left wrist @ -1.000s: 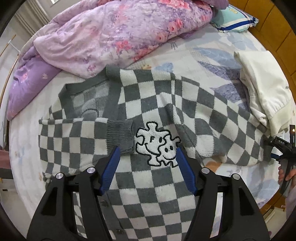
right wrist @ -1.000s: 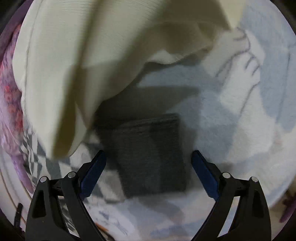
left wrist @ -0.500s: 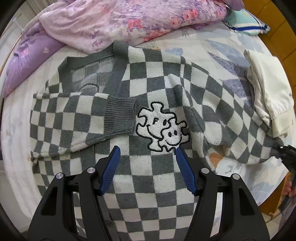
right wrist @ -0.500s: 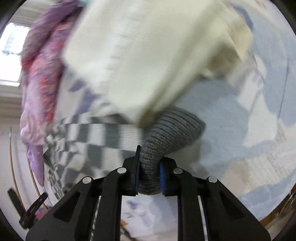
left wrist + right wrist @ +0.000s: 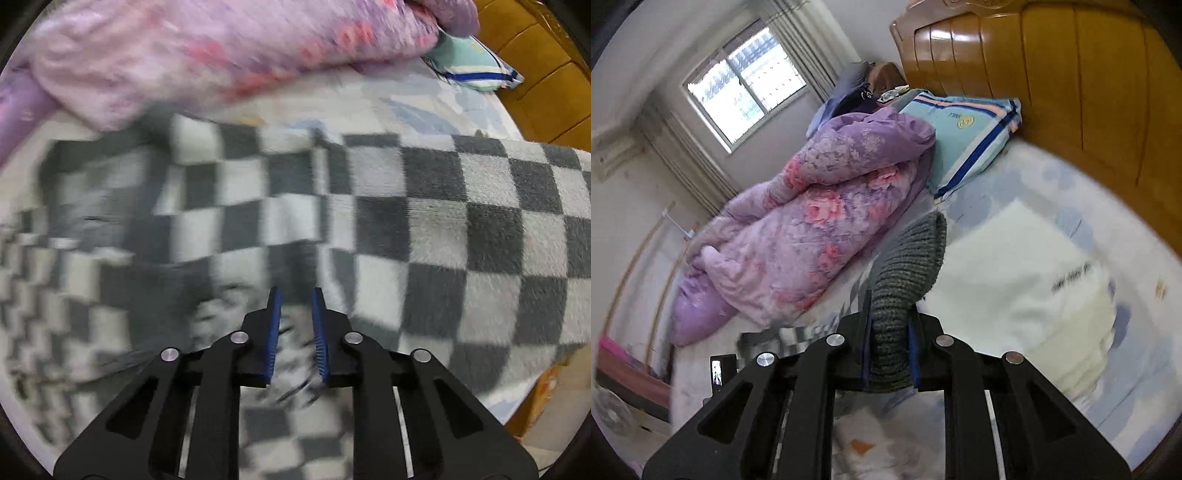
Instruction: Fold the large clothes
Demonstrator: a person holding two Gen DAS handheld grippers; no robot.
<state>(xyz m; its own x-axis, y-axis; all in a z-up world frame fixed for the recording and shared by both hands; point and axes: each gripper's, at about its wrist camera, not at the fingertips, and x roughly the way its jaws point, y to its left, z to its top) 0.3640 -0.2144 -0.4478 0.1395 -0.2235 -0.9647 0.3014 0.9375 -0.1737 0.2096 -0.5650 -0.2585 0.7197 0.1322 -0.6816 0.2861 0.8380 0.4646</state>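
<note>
Since half a second ago the right tongs (image 5: pixel 889 334) are lifting the grey ribbed cuff (image 5: pixel 908 273) off the bed and swinging up toward the headboard, while the left tongs (image 5: pixel 296 325) are narrowing from a wide spread to a small gap. Left wrist view: the left tongs are hovering low over the checkered cardigan (image 5: pixel 443 229), blue pads (image 5: pixel 274 332) nearly together; blurred knit is showing in the gap, and whether the pads are pinching it cannot be told. The cardigan is lying spread across the bed sheet (image 5: pixel 406 99), with a raised sleeve stretching off to the right in sharper focus than the smeared body at left. A pink floral quilt (image 5: pixel 203 55) is bunching along the far edge, and a light blue pillow (image 5: pixel 472 62) is sitting at upper right beside the wooden headboard (image 5: pixel 535 55). Right wrist view: the right tongs are clenching on the cuff, which is standing up between the pads and curling over at its top. Beyond it the quilt (image 5: pixel 812 229) and pillow (image 5: pixel 964 136) are lying against the headboard (image 5: pixel 1052 74); a cream folded garment (image 5: pixel 1034 288) is resting on the sheet to the right, and a window (image 5: pixel 746 88) is showing at upper left.
</note>
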